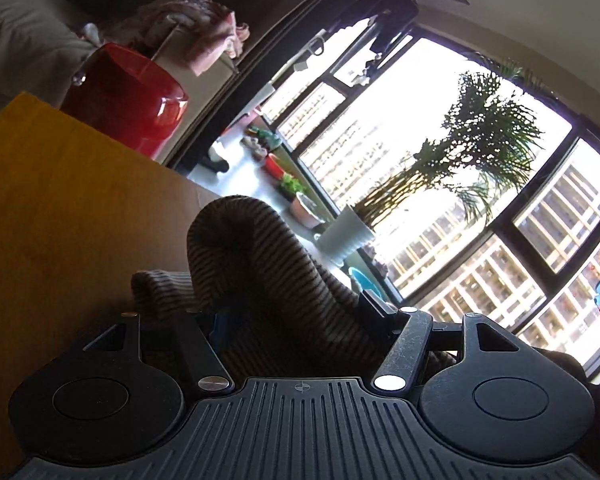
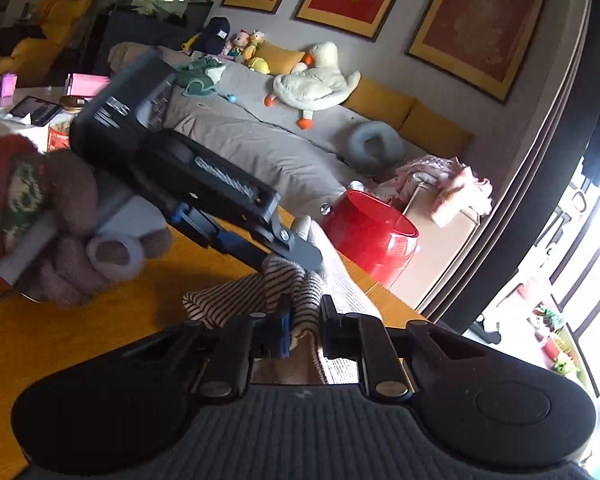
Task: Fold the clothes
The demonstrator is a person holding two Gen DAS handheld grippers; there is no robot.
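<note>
A brown-and-cream striped garment [image 1: 256,264] is bunched up over the wooden table [image 1: 60,200]. In the left wrist view it arches up between the fingers of my left gripper [image 1: 288,312], which is shut on it. In the right wrist view the same striped garment [image 2: 236,296] hangs between both tools. My right gripper [image 2: 304,328] is shut on a fold of it. The left gripper [image 2: 296,256] reaches in from the upper left, held by a gloved hand [image 2: 60,216], and pinches the cloth just above my right gripper.
A red plastic tub [image 2: 372,232] stands past the table's far edge [image 2: 380,292], beside a box draped with pink cloth [image 2: 444,188]. A grey sofa [image 2: 260,144] with plush toys lies behind. Large windows [image 1: 420,184] and potted plants are to the right.
</note>
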